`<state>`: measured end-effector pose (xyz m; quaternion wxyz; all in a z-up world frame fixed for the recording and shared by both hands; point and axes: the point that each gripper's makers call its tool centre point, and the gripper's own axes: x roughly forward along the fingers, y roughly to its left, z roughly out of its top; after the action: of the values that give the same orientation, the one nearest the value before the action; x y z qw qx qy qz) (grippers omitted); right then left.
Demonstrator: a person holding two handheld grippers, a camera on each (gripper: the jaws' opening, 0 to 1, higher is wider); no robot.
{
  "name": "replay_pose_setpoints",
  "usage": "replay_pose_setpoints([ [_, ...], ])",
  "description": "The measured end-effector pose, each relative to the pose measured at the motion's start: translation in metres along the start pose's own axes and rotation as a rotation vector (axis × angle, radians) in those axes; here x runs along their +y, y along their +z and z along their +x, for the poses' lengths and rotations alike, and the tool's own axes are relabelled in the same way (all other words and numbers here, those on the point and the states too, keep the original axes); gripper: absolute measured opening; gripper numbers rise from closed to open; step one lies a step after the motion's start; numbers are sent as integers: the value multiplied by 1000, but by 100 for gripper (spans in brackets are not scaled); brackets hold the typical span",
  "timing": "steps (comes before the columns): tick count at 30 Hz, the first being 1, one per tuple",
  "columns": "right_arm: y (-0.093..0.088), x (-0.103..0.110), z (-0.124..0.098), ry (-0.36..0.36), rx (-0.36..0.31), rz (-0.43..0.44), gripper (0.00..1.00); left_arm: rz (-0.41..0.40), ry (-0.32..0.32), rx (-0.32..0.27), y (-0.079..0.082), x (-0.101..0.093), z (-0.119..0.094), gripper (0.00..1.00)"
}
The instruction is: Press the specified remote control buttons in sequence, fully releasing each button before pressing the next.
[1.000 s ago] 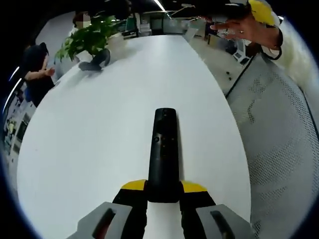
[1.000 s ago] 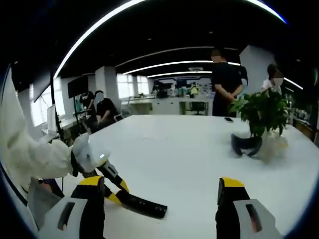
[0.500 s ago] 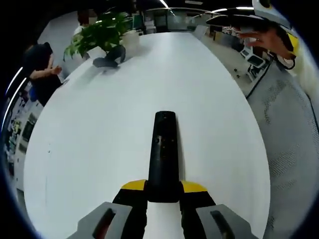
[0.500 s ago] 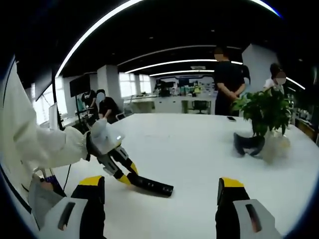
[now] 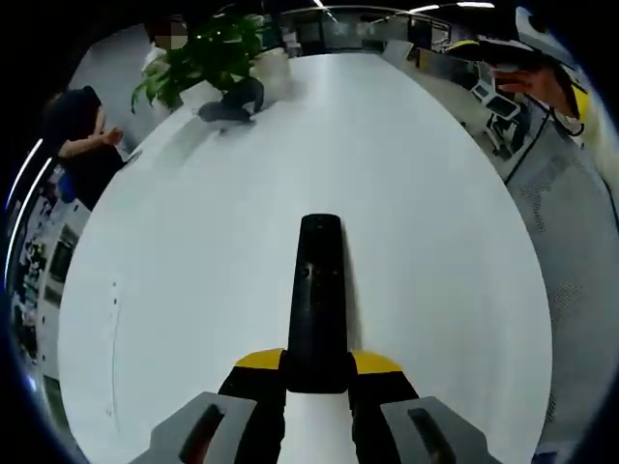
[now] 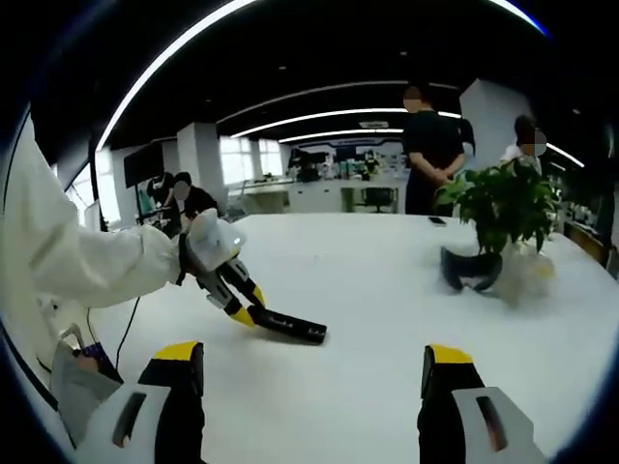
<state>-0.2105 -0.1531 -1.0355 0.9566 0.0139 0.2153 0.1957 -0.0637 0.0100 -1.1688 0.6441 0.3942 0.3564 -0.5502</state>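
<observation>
A long black remote control [image 5: 316, 300] points away from me over the white table [image 5: 193, 251], its near end clamped between the yellow-tipped jaws of my left gripper [image 5: 317, 369]. In the right gripper view the same remote [image 6: 287, 325] is held low over the table by the left gripper [image 6: 242, 311], with a white-sleeved arm [image 6: 87, 275] behind it. My right gripper [image 6: 311, 372] stands open, its jaws wide apart with nothing between them, well back from the remote. A hand with the right gripper [image 5: 503, 53] shows at the upper right of the left gripper view.
A potted green plant [image 5: 208, 53] with a dark object [image 5: 232, 101] at its foot stands at the table's far end, also seen as the plant [image 6: 498, 208] on the right. People stand beyond the table [image 6: 430, 145] and beside it [image 5: 82, 145]. A mesh chair [image 5: 580, 242] is on the right.
Both views have shifted with the hands. The left gripper with the remote has moved further over the table and sits a little higher in the right gripper view. The right gripper stays open.
</observation>
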Motion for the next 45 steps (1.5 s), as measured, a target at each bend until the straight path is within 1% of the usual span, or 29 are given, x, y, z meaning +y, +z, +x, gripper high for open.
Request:
replay_pose_setpoints([
  [4, 0, -2, -1, -12, -2, 7, 92, 9, 1, 27, -4, 15, 3, 24],
  [7, -1, -2, 0, -12, 4, 10, 92, 16, 3, 29, -4, 25, 4, 24],
  [9, -4, -2, 0, -15, 11, 8, 92, 9, 6, 26, -3, 35, 6, 24],
  [12, -7, -1, 1, -11, 24, 12, 92, 6, 20, 44, -7, 51, 9, 24],
  [16, -9, -1, 2, -14, 34, 14, 92, -13, 19, 47, -8, 64, 11, 24],
  [19, -12, -1, 4, -13, 44, 16, 91, -6, 23, 67, -12, 72, 15, 24],
  [25, -15, -1, 5, -7, 57, 11, 91, -15, 20, 75, -11, 83, 21, 24],
  [26, -15, -2, 5, -7, 57, 12, 91, -23, 10, 85, -13, 83, 22, 24],
  [28, -15, -2, 5, -6, 60, 16, 91, -5, 15, 100, -17, 86, 25, 24],
  [30, -14, 0, 6, 4, 56, 23, 93, -10, 13, 122, -22, 88, 27, 24],
  [32, -14, -2, 6, -5, 59, 23, 92, -4, 19, 138, -26, 89, 28, 24],
  [33, -14, -1, 7, -3, 59, 28, 93, -20, 15, 120, -23, 88, 28, 24],
  [36, -15, 0, 8, -1, 66, 30, 93, -30, 12, 121, -23, 87, 26, 24],
  [37, -15, 1, 8, 1, 66, 29, 93, -32, 16, 121, -23, 86, 26, 24],
  [38, -15, 2, 8, 1, 66, 29, 93, -54, 25, 120, -23, 86, 26, 24],
  [39, -15, 3, 9, 1, 65, 29, 93, -92, 35, 118, -24, 85, 25, 24],
  [42, -13, 7, 9, 8, 60, 28, 92, -117, 51, 90, -24, 85, 24, 25],
  [43, -12, 8, 9, 7, 60, 27, 92, -129, 73, 87, -24, 87, 23, 27],
  [44, -11, 9, 8, 6, 55, 26, 92, -141, 114, 84, -24, 92, 21, 30],
  [45, -9, 10, 7, 8, 47, 26, 92, -157, 132, 85, -25, 93, 19, 32],
])
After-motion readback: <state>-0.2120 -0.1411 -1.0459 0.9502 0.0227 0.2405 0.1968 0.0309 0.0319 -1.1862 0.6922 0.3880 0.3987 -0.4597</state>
